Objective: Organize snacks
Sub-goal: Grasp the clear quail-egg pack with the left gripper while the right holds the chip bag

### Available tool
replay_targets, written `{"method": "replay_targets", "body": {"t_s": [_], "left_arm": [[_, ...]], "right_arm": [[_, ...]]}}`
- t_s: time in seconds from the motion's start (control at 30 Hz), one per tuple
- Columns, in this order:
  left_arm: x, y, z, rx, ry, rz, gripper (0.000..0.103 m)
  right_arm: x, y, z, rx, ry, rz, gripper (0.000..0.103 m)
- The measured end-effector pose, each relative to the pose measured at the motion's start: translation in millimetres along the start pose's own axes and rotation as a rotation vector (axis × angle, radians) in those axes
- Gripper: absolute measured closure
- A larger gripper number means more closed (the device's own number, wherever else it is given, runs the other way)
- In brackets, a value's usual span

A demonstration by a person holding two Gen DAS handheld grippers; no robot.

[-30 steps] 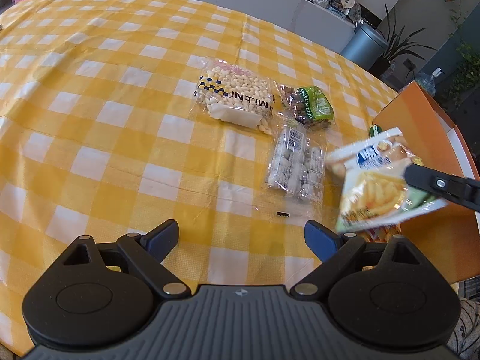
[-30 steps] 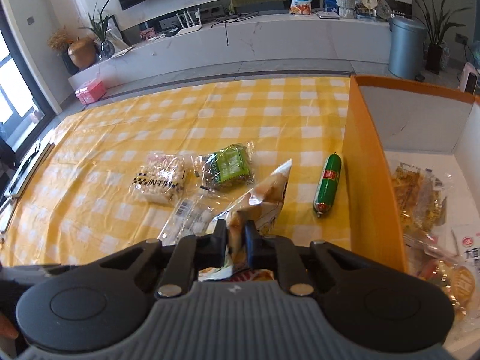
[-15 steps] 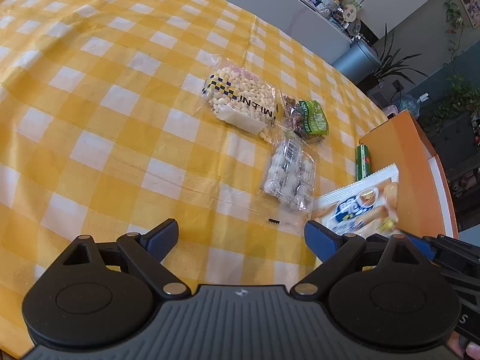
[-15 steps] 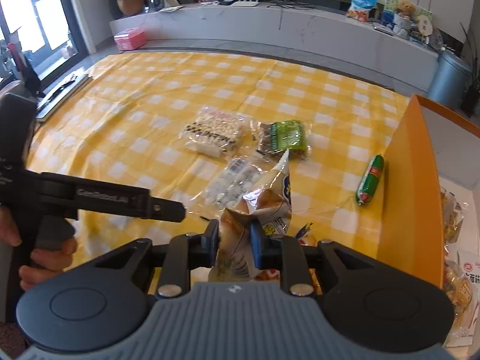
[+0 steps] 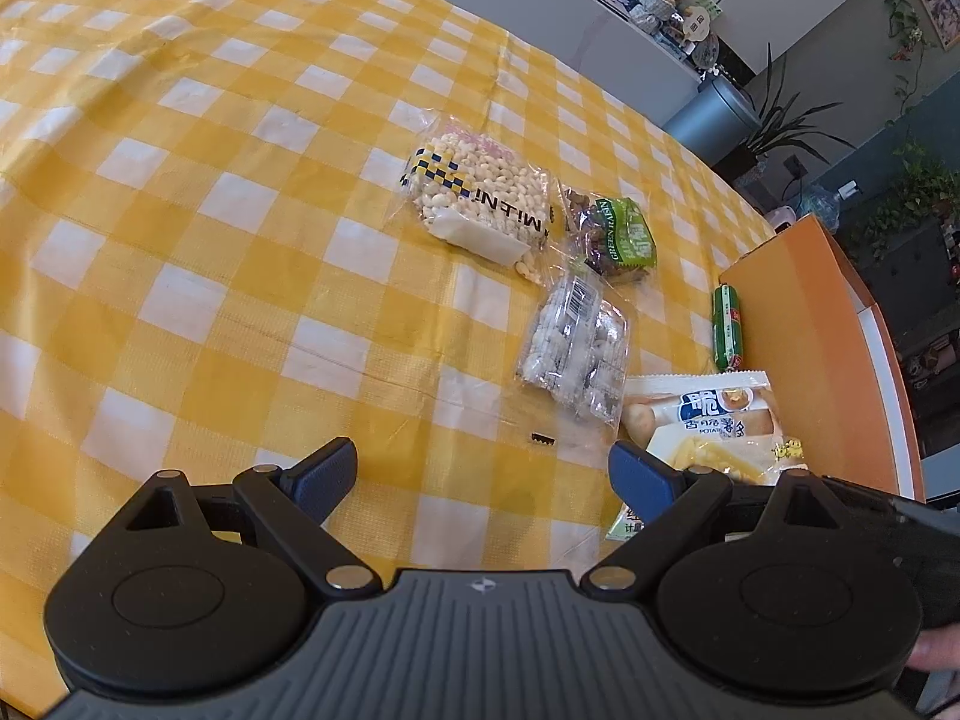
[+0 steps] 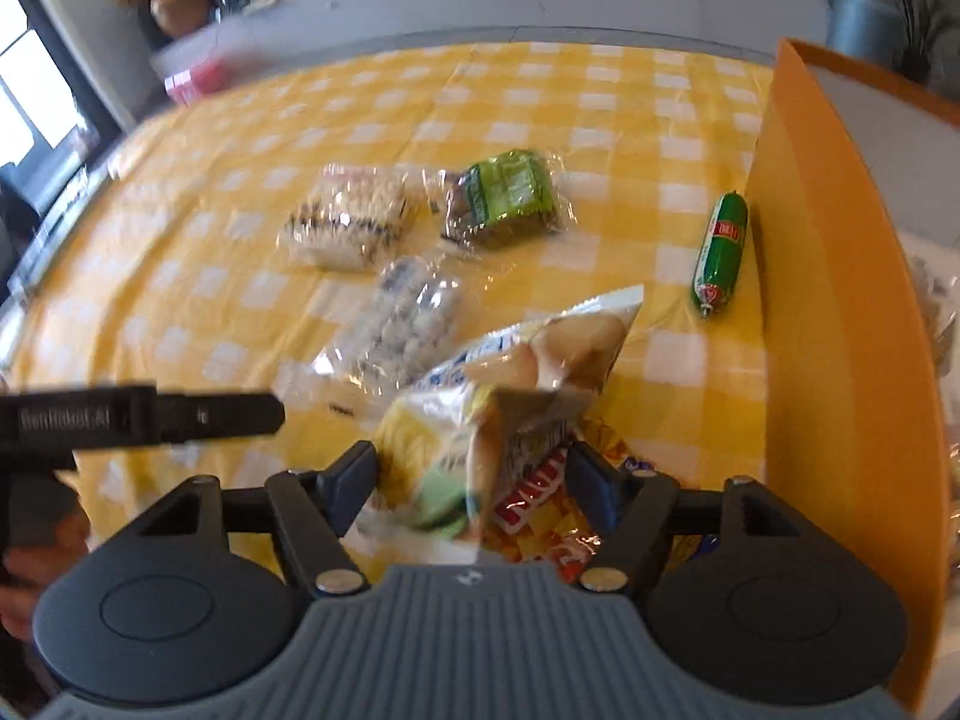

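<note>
The potato chip bag (image 6: 510, 372) sits between the fingers of my right tongs (image 6: 474, 480), tilted, its lower end over a red-and-yellow packet (image 6: 540, 516) on the bench (image 5: 240, 240), just beside the orange box (image 6: 840, 330). The right tongs have just been opening; the pads now stand clear of the foil, so the bag is released, not pinched. I judge it light, air-filled, crinkly and slippery, with fragile contents. Grip it at the flat crimped seam along the top edge, not across the puffed middle, with light pressure only. My left tongs (image 5: 480, 474) hover spread and empty above the cloth. Further out lie a clear bag of white candies (image 5: 576, 348), a green raisin pack (image 5: 624, 234), a bag of pale puffs (image 5: 480, 198) and a green sausage (image 5: 727, 327) alongside the box wall.
</note>
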State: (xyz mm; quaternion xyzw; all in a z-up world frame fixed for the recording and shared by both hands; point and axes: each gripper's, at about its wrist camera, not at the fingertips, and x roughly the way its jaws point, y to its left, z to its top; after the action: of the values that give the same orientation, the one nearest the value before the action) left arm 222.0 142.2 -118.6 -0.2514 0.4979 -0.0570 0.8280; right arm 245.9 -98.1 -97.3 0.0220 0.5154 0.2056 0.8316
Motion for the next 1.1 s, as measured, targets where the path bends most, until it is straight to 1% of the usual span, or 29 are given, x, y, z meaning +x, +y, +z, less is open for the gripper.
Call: {"method": "replay_targets", "body": {"t_s": [0.03,0.1,0.17,0.2,0.27,0.33,0.4,0.47,0.5,0.53,0.6,0.63,0.67,0.77,0.8,0.83,0.87,0.9,0.93,1.0,1.03,1.1], "left_arm": [[0,-1,0,0.003,-0.001,0.003,0.000],[0,-3,-1,0.011,-0.002,0.011,0.000],[0,-4,-2,0.019,-0.002,0.017,0.000],[0,-4,-2,0.021,-0.002,0.019,0.000],[0,-4,-2,0.021,-0.003,0.019,0.000],[0,-4,-2,0.019,-0.003,0.018,0.000],[0,-3,-2,0.018,-0.002,0.016,0.000],[0,-2,-1,0.009,-0.003,0.011,0.000],[0,0,-1,-0.011,-0.006,0.005,0.000],[-1,3,0,-0.042,-0.012,-0.004,0.000],[-2,8,1,-0.085,-0.016,-0.017,0.000],[-3,10,2,-0.099,-0.016,-0.020,0.000],[-3,11,2,-0.109,-0.016,-0.024,0.000],[-4,14,2,-0.123,-0.017,-0.036,0.000],[-4,15,2,-0.127,-0.016,-0.038,0.000],[-4,15,2,-0.130,-0.016,-0.040,0.000],[-3,15,2,-0.130,-0.016,-0.040,0.000],[-3,15,2,-0.128,-0.017,-0.039,0.000],[-3,15,2,-0.126,-0.017,-0.038,0.000],[-3,15,2,-0.121,-0.017,-0.033,0.000],[-3,14,2,-0.117,-0.018,-0.031,0.000],[-3,13,2,-0.111,-0.018,-0.026,0.000]], "right_arm": [[1,-7,2,0.046,-0.004,0.031,0.028],[2,-19,5,0.137,-0.022,0.080,0.028],[4,-27,5,0.175,-0.050,0.083,0.035],[5,-29,5,0.181,-0.060,0.069,0.042],[5,-32,4,0.186,-0.073,0.075,0.047],[3,-34,4,0.189,-0.081,0.080,0.056],[-2,-31,3,0.172,-0.096,0.076,0.058],[-11,-21,2,0.106,-0.128,0.030,0.058],[-18,-12,2,0.047,-0.149,-0.014,0.058],[-23,1,1,-0.031,-0.163,-0.088,0.059],[-28,30,-5,-0.204,-0.183,-0.276,0.059],[-27,43,-10,-0.284,-0.189,-0.347,0.059],[-25,55,-15,-0.347,-0.183,-0.384,0.059],[-11,81,-31,-0.496,-0.131,-0.394,0.059],[-4,86,-37,-0.541,-0.107,-0.379,0.058],[2,93,-45,-0.584,-0.102,-0.385,0.056],[7,99,-51,-0.633,-0.114,-0.415,0.053],[10,102,-53,-0.662,-0.108,-0.428,0.044],[11,102,-53,-0.661,-0.100,-0.415,0.033],[8,94,-48,-0.594,-0.097,-0.336,0.025],[6,87,-45,-0.551,-0.102,-0.305,0.025],[6,77,-39,-0.467,-0.115,-0.277,0.025]]}}
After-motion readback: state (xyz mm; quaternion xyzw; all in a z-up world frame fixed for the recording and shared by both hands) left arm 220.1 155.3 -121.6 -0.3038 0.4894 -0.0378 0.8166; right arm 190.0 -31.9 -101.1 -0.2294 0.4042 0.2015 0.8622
